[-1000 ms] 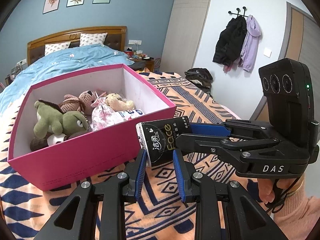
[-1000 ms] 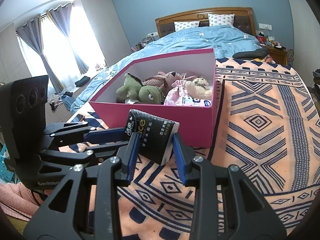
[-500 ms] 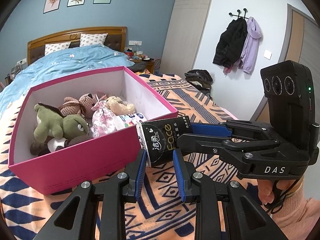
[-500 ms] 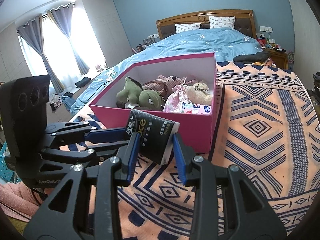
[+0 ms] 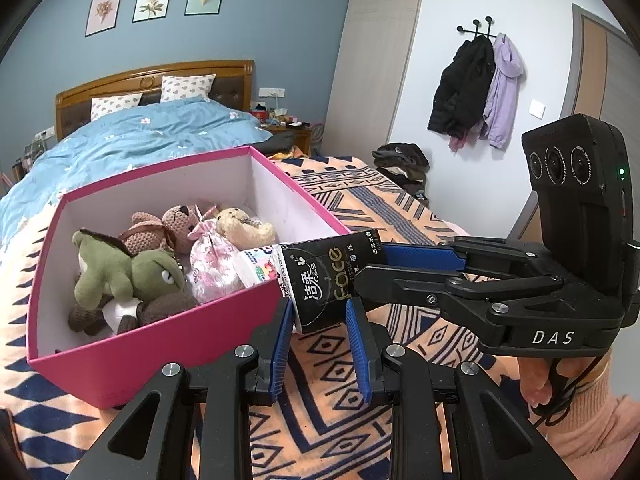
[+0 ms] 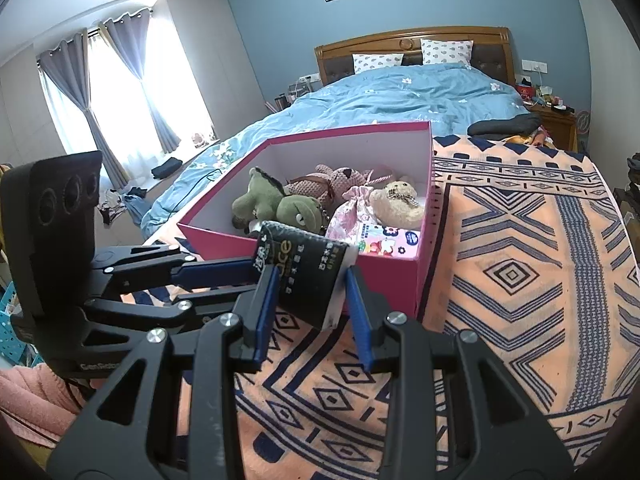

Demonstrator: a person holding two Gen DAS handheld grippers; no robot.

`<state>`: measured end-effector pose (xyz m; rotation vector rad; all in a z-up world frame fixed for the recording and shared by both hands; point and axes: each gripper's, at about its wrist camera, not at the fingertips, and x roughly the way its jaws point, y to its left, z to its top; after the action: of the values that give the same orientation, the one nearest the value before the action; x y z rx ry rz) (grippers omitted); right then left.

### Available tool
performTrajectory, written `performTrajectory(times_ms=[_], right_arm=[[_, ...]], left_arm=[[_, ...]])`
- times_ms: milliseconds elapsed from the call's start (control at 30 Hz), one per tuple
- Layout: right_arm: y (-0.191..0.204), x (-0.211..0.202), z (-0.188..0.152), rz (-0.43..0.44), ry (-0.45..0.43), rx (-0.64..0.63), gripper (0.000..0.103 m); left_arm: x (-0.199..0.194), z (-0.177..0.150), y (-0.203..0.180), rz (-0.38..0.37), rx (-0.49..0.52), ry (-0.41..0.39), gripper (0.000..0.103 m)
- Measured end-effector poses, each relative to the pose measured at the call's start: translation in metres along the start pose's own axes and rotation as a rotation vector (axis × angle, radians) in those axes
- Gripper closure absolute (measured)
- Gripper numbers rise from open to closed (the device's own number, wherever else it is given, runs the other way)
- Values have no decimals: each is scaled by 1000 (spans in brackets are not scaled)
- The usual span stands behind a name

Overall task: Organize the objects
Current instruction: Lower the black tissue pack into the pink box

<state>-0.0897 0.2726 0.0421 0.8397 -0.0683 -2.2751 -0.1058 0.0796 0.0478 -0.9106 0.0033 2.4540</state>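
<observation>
Between both grippers — tissue pack (image 5: 328, 276)

The pink box (image 5: 168, 332) now sits nearer, the tissue pack (image 5: 328, 276) overlapping its rim.

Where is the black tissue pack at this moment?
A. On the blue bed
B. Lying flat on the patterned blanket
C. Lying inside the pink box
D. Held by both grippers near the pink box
D: the black tissue pack sits between the blue fingers of the left gripper and those of the right gripper, at the pink box near wall.
</observation>
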Motion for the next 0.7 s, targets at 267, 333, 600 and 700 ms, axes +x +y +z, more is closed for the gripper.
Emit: performTrajectory(times_ms=[267, 333, 600, 700], right_arm=[[1, 1, 6, -4, -5, -12, 65], [1, 1, 8, -5, -7, -13, 65], [-1, 3, 12, 2, -9, -12, 65], [-2, 3, 13, 4, -9, -11, 65]], left_arm=[[0, 6, 2, 7, 2, -8, 77], [0, 7, 3, 8, 2, -10, 76], [2, 10, 5, 6, -5, -8, 74], [2, 12, 6, 8, -4, -10, 74]])
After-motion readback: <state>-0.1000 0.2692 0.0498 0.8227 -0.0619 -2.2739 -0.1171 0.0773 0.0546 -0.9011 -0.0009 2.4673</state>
